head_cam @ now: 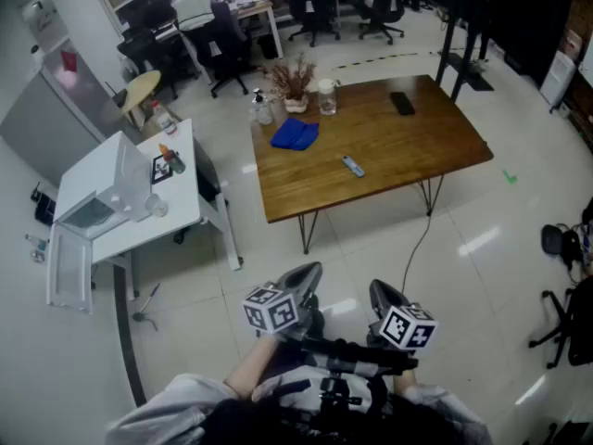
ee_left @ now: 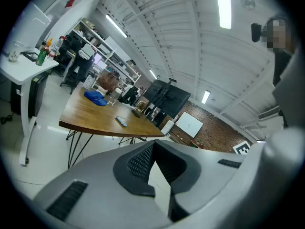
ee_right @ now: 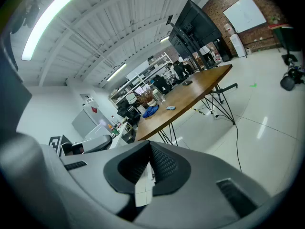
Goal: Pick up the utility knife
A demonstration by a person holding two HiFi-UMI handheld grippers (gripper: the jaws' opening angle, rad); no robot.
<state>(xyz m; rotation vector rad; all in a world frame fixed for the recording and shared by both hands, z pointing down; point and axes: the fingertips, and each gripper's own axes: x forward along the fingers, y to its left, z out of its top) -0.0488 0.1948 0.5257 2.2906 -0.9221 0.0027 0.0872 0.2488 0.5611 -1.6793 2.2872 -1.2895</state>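
A pale tiled office floor carries a wooden worktop (head_cam: 398, 146). The utility knife (head_cam: 353, 166) lies flat on it, left of centre and a little in from the near edge, with nothing touching it. A blue cloth (head_cam: 296, 134) sits toward the far left corner, and a black phone (head_cam: 402, 104) lies near the far edge. Well short of the worktop, over the floor, the left claw (head_cam: 304, 276) and right claw (head_cam: 383, 293) hang side by side, each closed on nothing.

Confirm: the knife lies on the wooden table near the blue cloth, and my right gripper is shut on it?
No. The right gripper is shut on nothing: the head view shows it close to your body, far from the table, where the knife lies near the cloth.
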